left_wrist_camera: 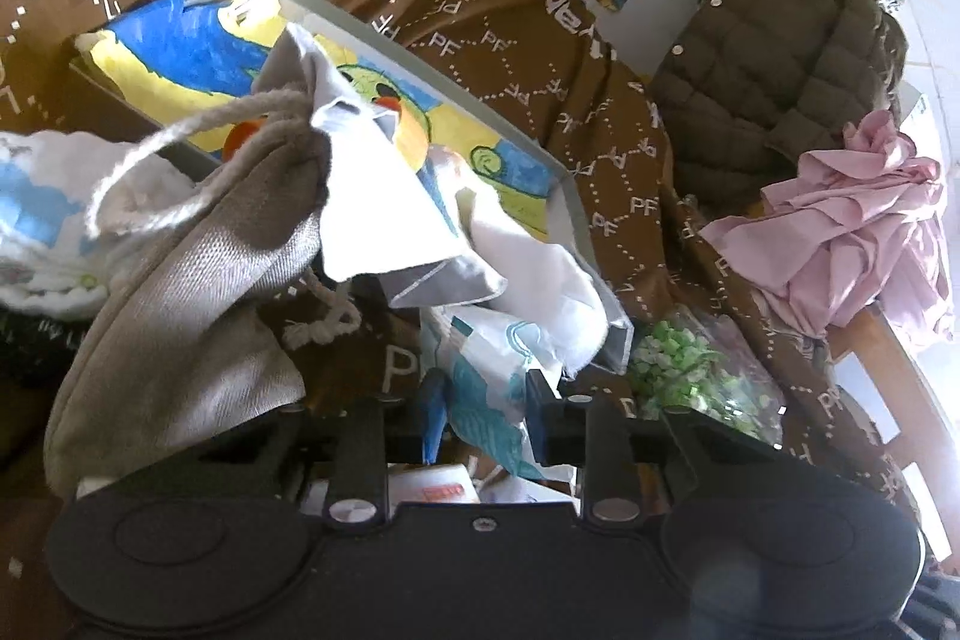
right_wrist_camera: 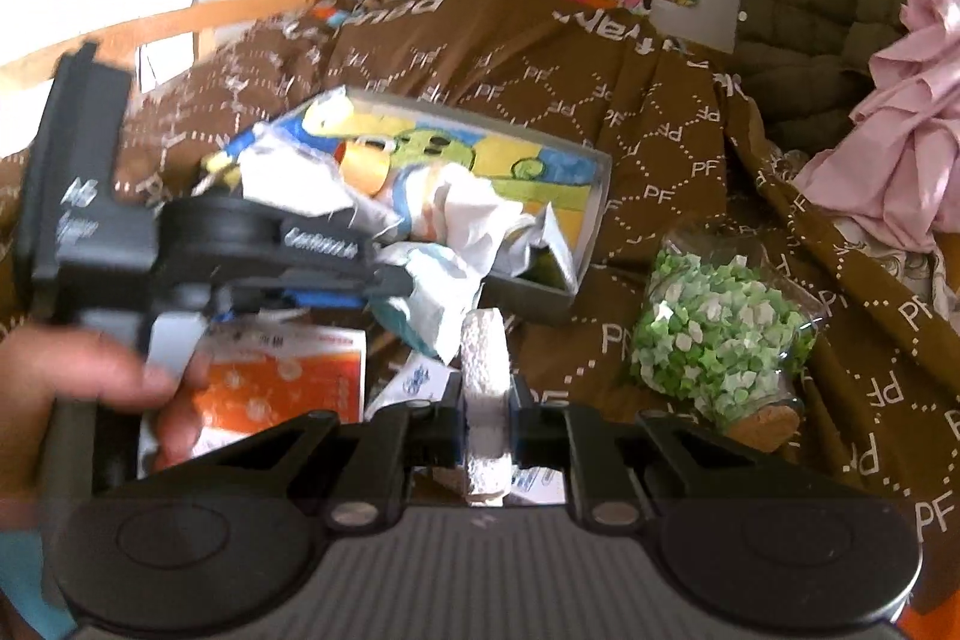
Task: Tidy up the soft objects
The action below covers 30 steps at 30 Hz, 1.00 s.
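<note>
Pinching a white-and-blue printed cloth (left_wrist_camera: pixel 486 388) in the nearly closed left gripper (left_wrist_camera: pixel 483 415) near the grey box (left_wrist_camera: pixel 576 208), right gripper (right_wrist_camera: pixel 486 430) clamped on a white textured cloth (right_wrist_camera: pixel 485 364).

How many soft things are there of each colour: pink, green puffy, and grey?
Pink: 1, the crumpled pink cloth
Olive green: 1, the puffy jacket
Grey: 1, the drawstring pouch
Total: 3
</note>
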### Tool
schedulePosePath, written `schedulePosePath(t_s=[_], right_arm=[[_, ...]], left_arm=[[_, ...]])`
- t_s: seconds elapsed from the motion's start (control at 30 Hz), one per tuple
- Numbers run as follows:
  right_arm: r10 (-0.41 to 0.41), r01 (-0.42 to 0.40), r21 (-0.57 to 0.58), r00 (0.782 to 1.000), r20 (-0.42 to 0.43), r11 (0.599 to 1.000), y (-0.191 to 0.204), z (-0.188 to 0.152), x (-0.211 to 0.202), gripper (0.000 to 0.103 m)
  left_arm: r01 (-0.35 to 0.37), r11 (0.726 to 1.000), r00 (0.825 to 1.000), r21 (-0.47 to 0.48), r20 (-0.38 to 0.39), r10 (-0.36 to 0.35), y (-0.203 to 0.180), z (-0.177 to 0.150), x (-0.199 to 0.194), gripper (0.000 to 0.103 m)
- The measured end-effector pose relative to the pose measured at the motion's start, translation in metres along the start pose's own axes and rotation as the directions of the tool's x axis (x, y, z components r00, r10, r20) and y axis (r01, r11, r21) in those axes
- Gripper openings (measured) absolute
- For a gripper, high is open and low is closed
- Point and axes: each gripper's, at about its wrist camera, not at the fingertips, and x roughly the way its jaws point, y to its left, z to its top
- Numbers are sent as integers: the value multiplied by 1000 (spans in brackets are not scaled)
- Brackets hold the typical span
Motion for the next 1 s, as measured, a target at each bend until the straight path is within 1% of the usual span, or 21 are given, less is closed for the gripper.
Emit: schedulePosePath(t_s=[0.23, 0.43, 0.57, 0.67, 0.83, 1.0], right_arm=[[3, -7, 54, 997, 79, 998, -9, 5, -14, 15], [30, -50, 113, 985, 168, 992, -17, 9, -37, 15], [46, -82, 140, 969, 244, 987, -21, 9, -61, 15], [44, -93, 155, 954, 297, 984, -23, 7, -82, 15], [37, -120, 201, 925, 377, 972, -28, -2, -116, 15], [55, -143, 175, 901, 429, 974, -28, -16, -140, 15]], left_arm=[[2, 1000, 1000, 9, 3, -2, -6, -12, -17, 28], [10, 999, 999, 46, 40, -11, -15, -20, -51, 28], [20, 995, 996, 93, 82, -28, -29, -23, -82, 28], [21, 990, 992, 142, 122, -38, -43, -27, -108, 28], [8, 984, 985, 178, 168, -38, -62, -34, -147, 28], [-2, 978, 979, 208, 200, -41, -78, -46, -181, 28]])
